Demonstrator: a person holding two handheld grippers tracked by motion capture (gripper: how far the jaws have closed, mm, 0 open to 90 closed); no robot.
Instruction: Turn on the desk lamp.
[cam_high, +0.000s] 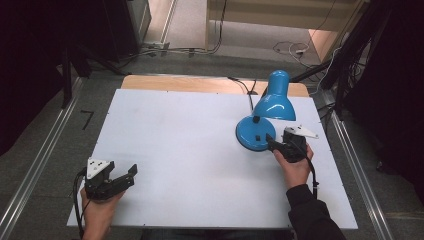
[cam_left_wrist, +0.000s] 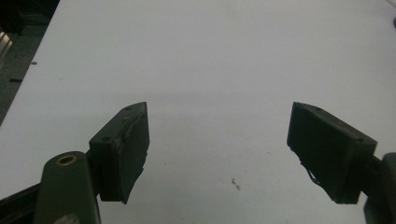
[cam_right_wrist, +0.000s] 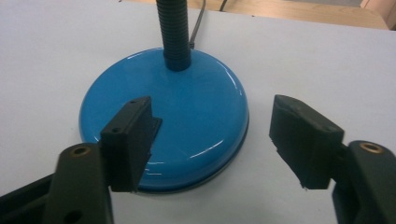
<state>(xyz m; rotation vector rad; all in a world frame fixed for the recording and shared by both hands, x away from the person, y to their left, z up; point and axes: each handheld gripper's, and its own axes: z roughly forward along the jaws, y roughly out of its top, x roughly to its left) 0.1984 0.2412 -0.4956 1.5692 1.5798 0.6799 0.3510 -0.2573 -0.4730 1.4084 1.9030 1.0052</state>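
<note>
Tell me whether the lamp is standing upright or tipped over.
Upright. The blue lamp sits with its round base flat on the white table, neck rising from it, shade above.

A glossy blue desk lamp (cam_high: 265, 117) stands upright on the white bench (cam_high: 190, 150), toward its far right part. Its round base (flat, shiny) (cam_right_wrist: 163, 116) carries a ribbed neck (cam_right_wrist: 173, 32); the shade (cam_high: 275, 102) tilts downward.

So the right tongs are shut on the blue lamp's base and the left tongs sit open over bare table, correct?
Not quite. The right tongs are open, not shut on the lamp base: the right gripper view shows its jaws spread wide at the base's near edge, gripping nothing. The left tongs do sit open over bare table.
</note>
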